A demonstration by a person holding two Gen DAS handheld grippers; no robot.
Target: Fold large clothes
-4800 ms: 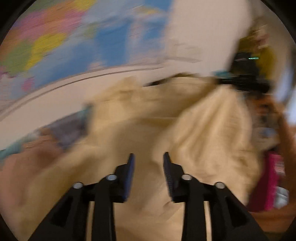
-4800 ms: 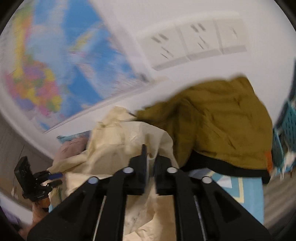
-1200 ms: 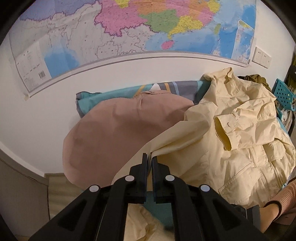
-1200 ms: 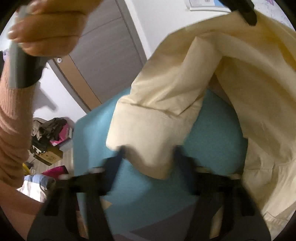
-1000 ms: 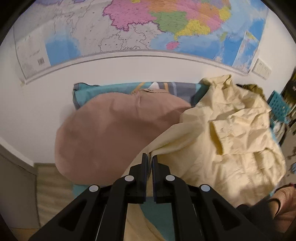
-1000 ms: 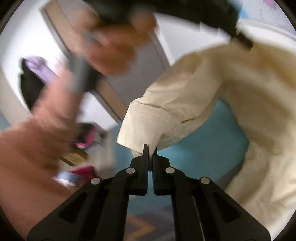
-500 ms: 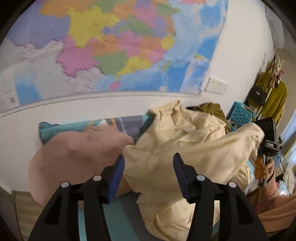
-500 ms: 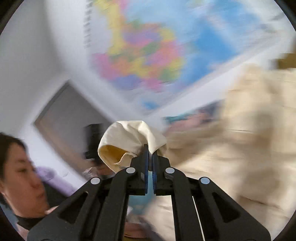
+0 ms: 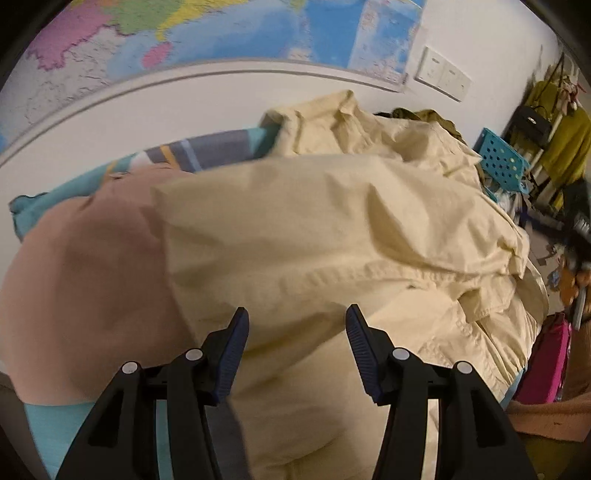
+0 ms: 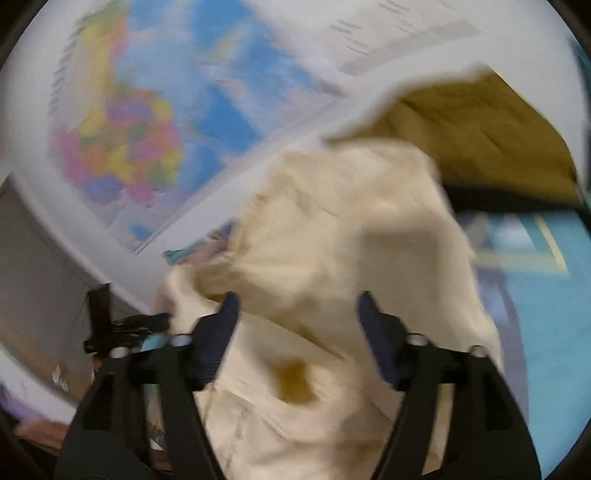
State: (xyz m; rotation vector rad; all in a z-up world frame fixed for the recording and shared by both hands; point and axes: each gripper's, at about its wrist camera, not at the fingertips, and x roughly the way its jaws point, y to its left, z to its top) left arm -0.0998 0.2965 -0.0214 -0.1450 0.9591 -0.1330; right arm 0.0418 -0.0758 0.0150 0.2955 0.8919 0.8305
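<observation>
A large cream shirt-jacket (image 9: 332,229) lies bunched on a bed with a teal cover (image 9: 51,421). One part is folded across the rest. My left gripper (image 9: 297,332) is open and empty just above the cloth. In the right wrist view, which is blurred, the same cream garment (image 10: 340,236) lies in a heap. My right gripper (image 10: 295,310) is open and empty over it.
A dusty pink garment (image 9: 85,280) lies left of the cream one. An olive garment (image 10: 480,133) lies behind it. A wall map (image 9: 221,33) hangs above the bed. A blue crate (image 9: 498,162) and hanging clothes (image 9: 565,147) stand at the right.
Both grippers have opened and let go of the cream garment. The sleeve the right gripper carried now lies across the heap. The left gripper has moved over the cloth.
</observation>
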